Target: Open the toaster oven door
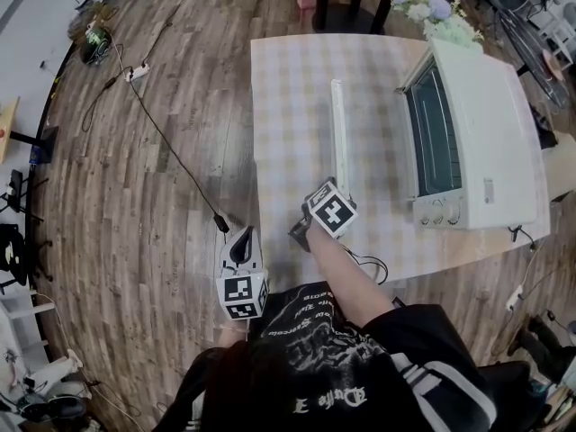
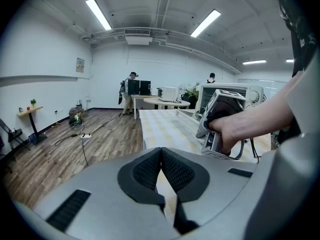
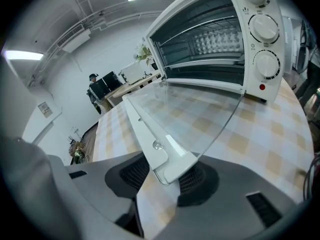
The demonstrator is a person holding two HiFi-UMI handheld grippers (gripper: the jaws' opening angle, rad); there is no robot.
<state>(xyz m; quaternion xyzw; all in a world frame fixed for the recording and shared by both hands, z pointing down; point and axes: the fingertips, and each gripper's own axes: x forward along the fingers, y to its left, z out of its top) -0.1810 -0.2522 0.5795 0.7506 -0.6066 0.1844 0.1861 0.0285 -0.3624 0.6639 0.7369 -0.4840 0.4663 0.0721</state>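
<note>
Both right gripper [image 3: 167,176] jaws pinched the handle [image 3: 145,134] to steady the open toaster oven door [image 3: 195,114] — left gripper [image 1: 241,246], lower left, closed on nothing.

Wood-plank floor [image 1: 135,241] with trailing cables [image 1: 167,139], white walls [image 2: 45,54], ceiling strip lights [image 2: 98,13] — small side table [image 2: 30,111] by the wall

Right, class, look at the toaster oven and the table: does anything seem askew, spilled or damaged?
Nothing stands out. The toaster oven sits upright on the table. Its glass door is open and intact, with the handle gripped in the right claw. No spills or damage show.
</note>
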